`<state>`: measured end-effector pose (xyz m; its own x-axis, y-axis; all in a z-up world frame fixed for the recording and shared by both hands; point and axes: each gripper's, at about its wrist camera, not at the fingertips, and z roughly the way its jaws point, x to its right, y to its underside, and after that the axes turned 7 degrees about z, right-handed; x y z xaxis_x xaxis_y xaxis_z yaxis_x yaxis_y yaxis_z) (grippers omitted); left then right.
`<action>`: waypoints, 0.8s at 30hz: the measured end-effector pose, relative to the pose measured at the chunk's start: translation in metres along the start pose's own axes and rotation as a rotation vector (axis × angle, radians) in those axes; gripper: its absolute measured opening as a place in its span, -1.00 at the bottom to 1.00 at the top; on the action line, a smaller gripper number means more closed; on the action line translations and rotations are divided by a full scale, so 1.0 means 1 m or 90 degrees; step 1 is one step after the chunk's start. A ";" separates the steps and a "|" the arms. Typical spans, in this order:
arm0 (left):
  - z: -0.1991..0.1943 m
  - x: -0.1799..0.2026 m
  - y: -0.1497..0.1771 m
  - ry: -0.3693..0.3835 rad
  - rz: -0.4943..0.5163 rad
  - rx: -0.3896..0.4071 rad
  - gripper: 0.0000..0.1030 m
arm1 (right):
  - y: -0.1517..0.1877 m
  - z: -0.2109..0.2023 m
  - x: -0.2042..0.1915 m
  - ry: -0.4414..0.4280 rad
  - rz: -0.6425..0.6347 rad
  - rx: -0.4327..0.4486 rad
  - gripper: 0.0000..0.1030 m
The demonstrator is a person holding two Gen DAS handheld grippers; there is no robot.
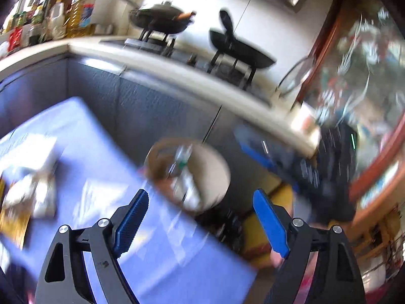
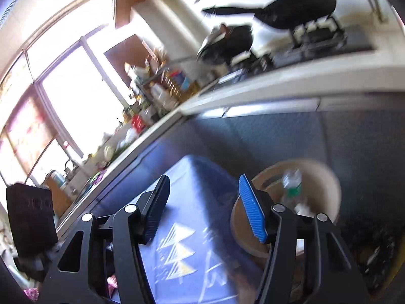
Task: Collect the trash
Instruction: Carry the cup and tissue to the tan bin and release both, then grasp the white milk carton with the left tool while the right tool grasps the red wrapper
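Note:
A round tan bin stands on the floor past the corner of the blue-clothed table. Inside it lie a clear plastic bottle and crumpled white paper. More crumpled wrappers lie on the table at the far left. My left gripper is open and empty above the table edge, short of the bin. In the right wrist view my right gripper is open with nothing between its pads, over the table. The bin with the bottle sits just to its right. Both views are blurred.
Grey cabinet fronts under a pale counter close off the far side. A wok and a black pan sit on the stove. Bottles crowd the counter corner. A black box stands at the left.

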<state>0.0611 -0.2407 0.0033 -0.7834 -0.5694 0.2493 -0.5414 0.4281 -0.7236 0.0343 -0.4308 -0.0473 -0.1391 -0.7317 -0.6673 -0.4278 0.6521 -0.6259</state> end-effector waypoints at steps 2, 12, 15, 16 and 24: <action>-0.013 -0.015 0.037 -0.030 -0.003 -0.040 0.63 | 0.023 0.021 -0.011 -0.012 0.004 -0.056 -0.01; -0.139 -0.146 0.122 -0.270 -0.128 -0.073 0.75 | 0.154 0.105 -0.110 -0.092 -0.075 -0.309 -0.02; -0.154 -0.179 0.121 -0.291 -0.161 -0.076 0.77 | 0.186 0.115 -0.150 -0.107 -0.153 -0.357 0.03; -0.154 -0.184 0.121 -0.283 -0.161 -0.078 0.77 | 0.199 0.117 -0.163 -0.110 -0.187 -0.370 0.09; -0.118 -0.196 0.133 -0.280 -0.127 -0.129 0.72 | 0.268 0.133 -0.217 -0.079 -0.374 -0.396 0.36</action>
<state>0.1069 0.0104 -0.0659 -0.4804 -0.8759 0.0438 -0.7492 0.3839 -0.5398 0.0685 -0.0708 -0.1238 0.3409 -0.8654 -0.3671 -0.8159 -0.0783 -0.5729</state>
